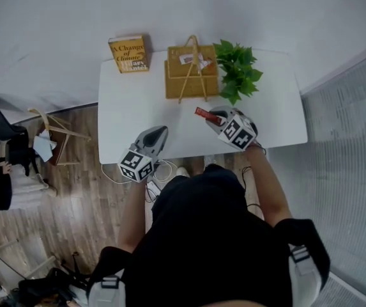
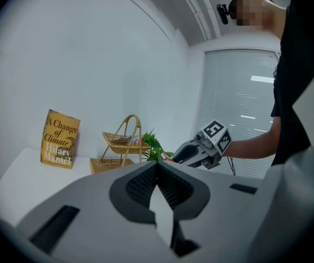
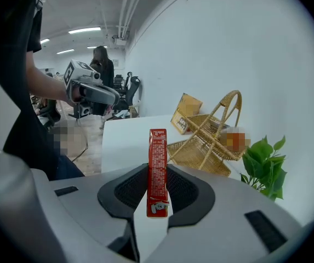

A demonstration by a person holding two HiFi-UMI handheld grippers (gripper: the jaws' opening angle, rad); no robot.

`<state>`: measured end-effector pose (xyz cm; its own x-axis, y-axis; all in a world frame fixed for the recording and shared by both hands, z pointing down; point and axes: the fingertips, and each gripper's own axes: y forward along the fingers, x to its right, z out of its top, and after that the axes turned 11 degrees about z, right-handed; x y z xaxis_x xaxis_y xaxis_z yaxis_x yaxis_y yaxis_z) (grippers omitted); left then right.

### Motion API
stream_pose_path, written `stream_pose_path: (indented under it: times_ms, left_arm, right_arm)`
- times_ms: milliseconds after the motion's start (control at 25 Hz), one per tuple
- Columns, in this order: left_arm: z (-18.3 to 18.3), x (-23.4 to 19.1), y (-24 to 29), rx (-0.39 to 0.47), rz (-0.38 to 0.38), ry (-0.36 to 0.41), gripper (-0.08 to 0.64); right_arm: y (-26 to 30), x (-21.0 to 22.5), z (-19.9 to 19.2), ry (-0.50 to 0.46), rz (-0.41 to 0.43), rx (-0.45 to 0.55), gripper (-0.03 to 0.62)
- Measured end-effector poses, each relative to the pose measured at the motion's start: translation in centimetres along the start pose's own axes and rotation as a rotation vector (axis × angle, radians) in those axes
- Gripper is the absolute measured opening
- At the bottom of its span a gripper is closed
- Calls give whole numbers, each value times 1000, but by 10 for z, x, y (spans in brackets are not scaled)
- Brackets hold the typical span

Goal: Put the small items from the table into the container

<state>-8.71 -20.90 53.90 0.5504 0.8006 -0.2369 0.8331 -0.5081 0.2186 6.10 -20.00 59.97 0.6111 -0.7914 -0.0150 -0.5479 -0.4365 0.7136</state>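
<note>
A two-tier wicker basket [image 1: 191, 75] with a tall handle stands at the back of the white table [image 1: 131, 114]; a small item lies in its upper tier. My right gripper [image 1: 213, 117] hovers in front of the basket, shut on a slim red packet [image 3: 157, 171] that stands upright between its pads. The basket [image 3: 203, 144] lies ahead and to the right in the right gripper view. My left gripper [image 1: 160, 133] is at the table's front edge, jaws together with nothing between them. In the left gripper view its pads meet at the tips [image 2: 157, 164], and the right gripper [image 2: 203, 149] shows beyond.
A yellow book [image 1: 129, 54] stands at the table's back left. A green potted plant [image 1: 237, 69] is right of the basket. A wooden stool [image 1: 55, 133] and cables [image 1: 160, 171] are on the floor by the table's left and front. A person stands far off in the room.
</note>
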Motion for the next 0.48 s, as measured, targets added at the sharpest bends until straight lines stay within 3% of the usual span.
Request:
stream_pose_path:
  times_ms: [280, 480]
  left_arm:
    - [9, 12, 35, -4, 18, 14, 2]
    - [12, 18, 63, 0, 78, -5, 2]
  right_arm:
    - [-27, 49, -13, -27, -22, -5, 114]
    - [-42, 105, -20, -57, 5, -60, 114]
